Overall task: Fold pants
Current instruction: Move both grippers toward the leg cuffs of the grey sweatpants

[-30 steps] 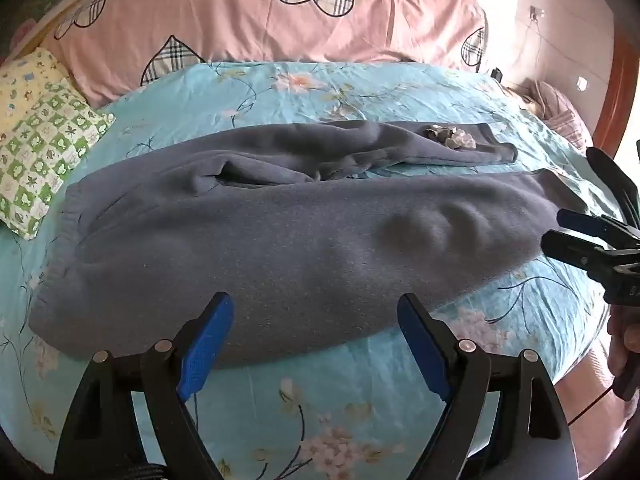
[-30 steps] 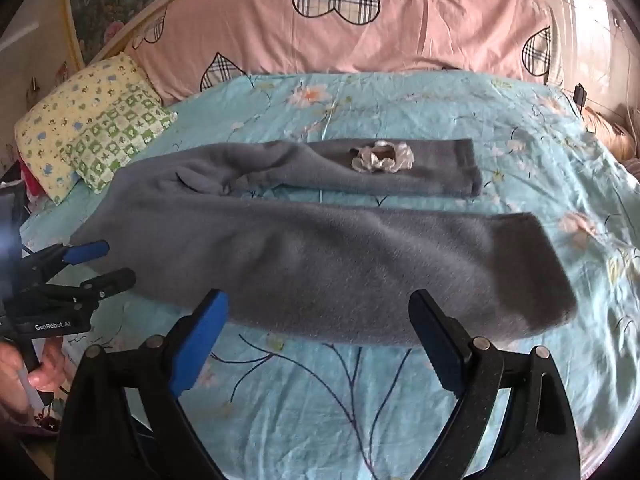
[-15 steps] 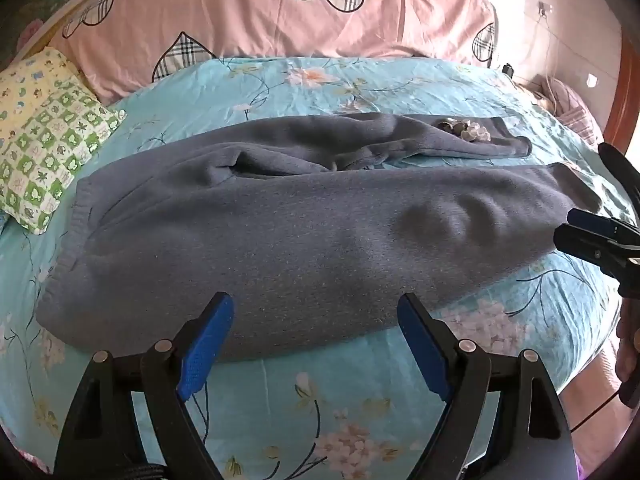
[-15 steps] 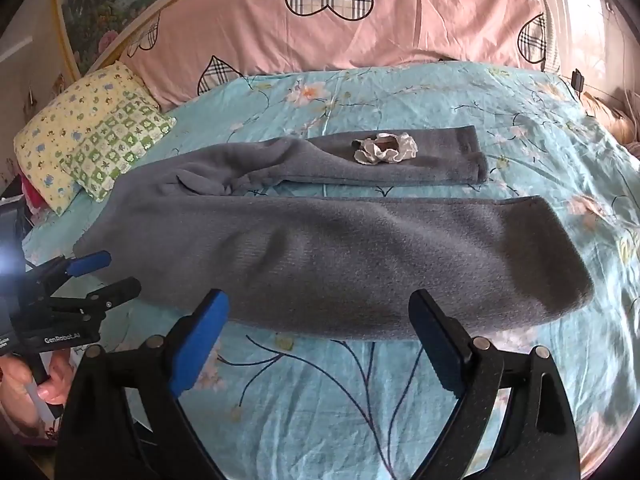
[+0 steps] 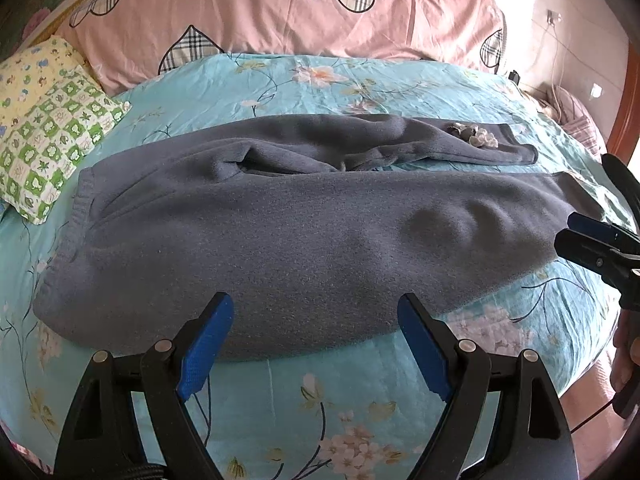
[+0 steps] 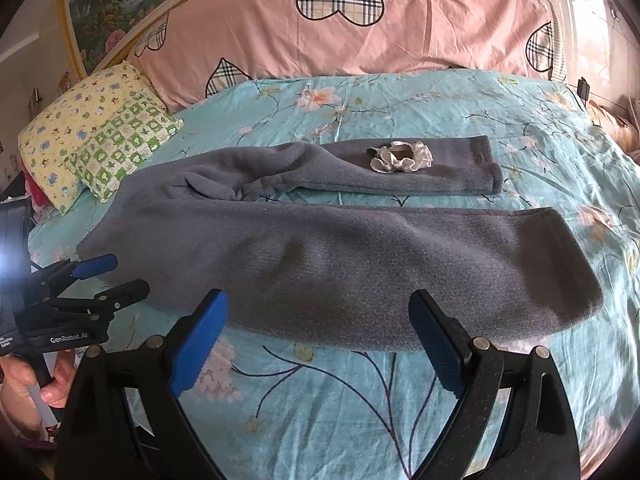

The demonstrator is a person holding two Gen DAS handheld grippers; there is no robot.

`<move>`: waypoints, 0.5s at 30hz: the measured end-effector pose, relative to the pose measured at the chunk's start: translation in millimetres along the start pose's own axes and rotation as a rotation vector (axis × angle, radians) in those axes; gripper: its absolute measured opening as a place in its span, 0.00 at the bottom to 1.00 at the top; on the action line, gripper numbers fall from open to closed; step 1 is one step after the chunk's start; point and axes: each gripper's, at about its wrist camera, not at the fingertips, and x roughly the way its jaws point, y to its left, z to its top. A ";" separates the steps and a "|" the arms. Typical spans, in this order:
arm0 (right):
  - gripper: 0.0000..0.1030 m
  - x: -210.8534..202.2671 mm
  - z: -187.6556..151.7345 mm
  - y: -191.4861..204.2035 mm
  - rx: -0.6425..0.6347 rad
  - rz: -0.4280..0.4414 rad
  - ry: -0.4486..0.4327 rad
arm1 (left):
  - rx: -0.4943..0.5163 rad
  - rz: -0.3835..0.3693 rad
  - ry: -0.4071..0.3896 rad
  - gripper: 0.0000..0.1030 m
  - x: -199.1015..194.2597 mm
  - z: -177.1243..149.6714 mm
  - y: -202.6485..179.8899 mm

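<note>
I am holding the left gripper [image 5: 312, 344] with its blue pads spread wide and nothing between them, hovering just off the near edge of the bed [image 5: 280, 408], facing the hip end of the near leg. The right gripper [image 6: 320, 340] is likewise gaping and empty, hovering off the same near edge, facing the calf stretch of that leg. The grey fleece pants [image 5: 300, 232] are lying lengthwise across the middle of the bed, waistband [image 5: 80, 208] toward the left edge near the checked pillow [image 5: 52, 136], hems toward the right edge. The two legs are lying apart in a narrow V, the near one flat, the far one bunched at the crotch. A small whitish scrunchie-like item [image 6: 400, 156] is sitting on the far leg [image 6: 400, 176] near its hem; I cannot tell exactly what it is. My judgement: nothing is folded yet, and the step in hand is closing in on the near long edge to fold leg over leg. To do it well I am planning to pinch both layers at matching depth, lift level, and carry across together so the seams meet. Risk: the small item getting trapped inside the fold; fleece sagging between the two grips.
</note>
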 end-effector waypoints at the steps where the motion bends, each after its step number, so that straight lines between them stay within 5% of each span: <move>1: 0.89 0.1 -0.1 0.5 -0.001 0.000 -0.001 | 0.000 -0.003 0.001 0.82 0.1 0.2 -0.1; 15: 0.89 -2.5 5.7 6.0 -0.014 0.003 -0.008 | 0.003 -0.014 0.003 0.82 1.0 1.0 0.6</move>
